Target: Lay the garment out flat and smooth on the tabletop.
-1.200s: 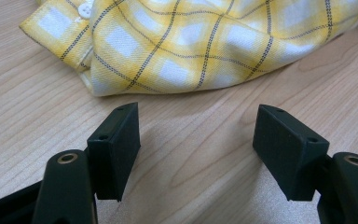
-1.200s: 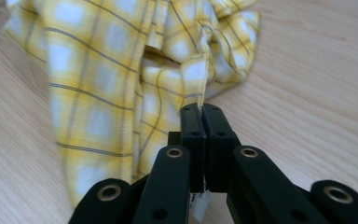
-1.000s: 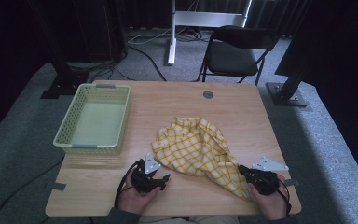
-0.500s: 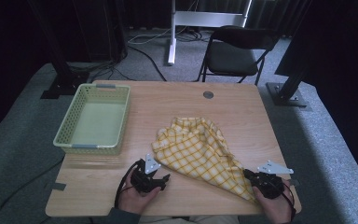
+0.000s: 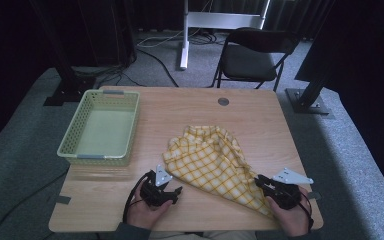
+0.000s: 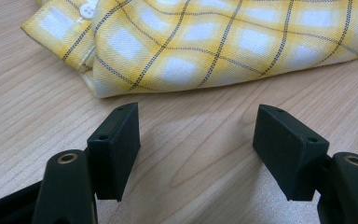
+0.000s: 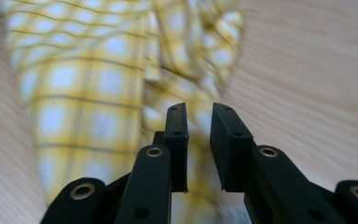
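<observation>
Right gripper jaws just opened off the shirt.

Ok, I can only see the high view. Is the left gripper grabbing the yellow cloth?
Observer: No. The left gripper has its jaws wide open over bare table, just short of the yellow cloth.
Operator: And the other one?
Observer: The right gripper has just been opening its jaws. The cloth shows through the narrow gap, not pinched.
Operator: Is it a shirt?
Observer: Can't be sure, but a white button sits near its corner.
</observation>
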Motion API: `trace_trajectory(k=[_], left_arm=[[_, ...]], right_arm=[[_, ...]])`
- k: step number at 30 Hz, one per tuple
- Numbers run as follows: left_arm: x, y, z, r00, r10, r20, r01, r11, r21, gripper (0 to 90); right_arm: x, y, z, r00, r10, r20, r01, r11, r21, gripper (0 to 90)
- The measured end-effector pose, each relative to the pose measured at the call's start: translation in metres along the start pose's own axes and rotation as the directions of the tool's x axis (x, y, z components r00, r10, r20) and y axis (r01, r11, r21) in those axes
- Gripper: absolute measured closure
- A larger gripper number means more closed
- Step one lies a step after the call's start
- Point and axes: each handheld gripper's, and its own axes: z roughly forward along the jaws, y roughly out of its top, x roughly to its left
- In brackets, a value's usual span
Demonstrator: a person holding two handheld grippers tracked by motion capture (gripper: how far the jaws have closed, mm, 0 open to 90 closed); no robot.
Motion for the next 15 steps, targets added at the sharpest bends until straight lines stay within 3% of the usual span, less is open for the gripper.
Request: trace_trajectory(k=[4,6,10,15], left_arm=[[0.0,0.0,0.0,1.0,-0.001,-0.001,0.001,1.0,0.0,32.5],[0.0,0.0,0.0,1.0,-0.001,-0.001,0.001,1.0,0.0,32.4],[0.0,0.0,0.0,1.0,0.001,0.002,-0.001,1.0,0.001,31.8],[0.0,0.0,0.0,1.0,-0.004,-0.002,0.004,1.0,0.0,32.4]], right_arm=[[0.008,0.008,0.01,0.9992,-0.034,-0.023,0.034,0.9994,0.01,77.0],[0.011,0.011,0.024,0.9986,-0.043,-0.03,0.044,0.9984,0.036,77.0],[0.009,0.008,0.036,0.9992,-0.021,-0.033,0.023,0.9974,0.068,76.9],[0.007,0.0,0.039,0.9993,-0.009,-0.035,0.012,0.9954,0.095,76.3]])
